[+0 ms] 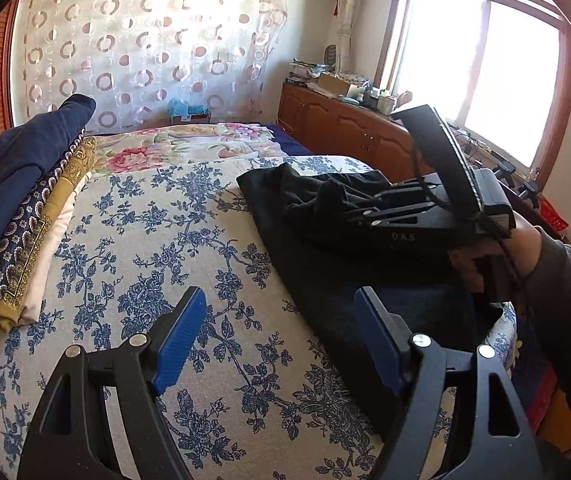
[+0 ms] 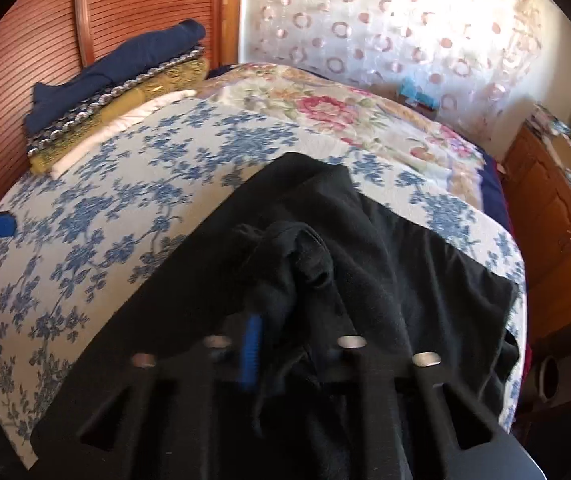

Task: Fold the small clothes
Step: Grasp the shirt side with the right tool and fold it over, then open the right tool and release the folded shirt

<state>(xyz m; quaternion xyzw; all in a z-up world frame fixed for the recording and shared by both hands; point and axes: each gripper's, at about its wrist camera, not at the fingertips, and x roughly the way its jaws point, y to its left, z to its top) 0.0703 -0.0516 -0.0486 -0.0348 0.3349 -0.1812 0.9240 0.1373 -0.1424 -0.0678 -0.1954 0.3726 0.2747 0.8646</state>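
A black garment (image 1: 325,264) lies spread on the right side of a bed covered by a blue-flowered cloth (image 1: 157,240). My left gripper (image 1: 279,340) is open above the garment's near left edge, one blue pad over the flowered cloth and the other over the black fabric, with nothing between them. My right gripper (image 1: 349,210), held by a hand (image 1: 481,268), is shut on a bunched fold of the garment. In the right wrist view my right gripper (image 2: 281,344) has black fabric (image 2: 385,240) gathered between its fingers, and one blue pad (image 2: 251,352) shows beside the bunch.
A stack of folded clothes (image 1: 17,208), navy on top, sits at the bed's far left, also in the right wrist view (image 2: 117,92). A pink-flowered quilt (image 1: 189,148) covers the far end. Wooden cabinets (image 1: 345,128) with clutter line the right wall under a window.
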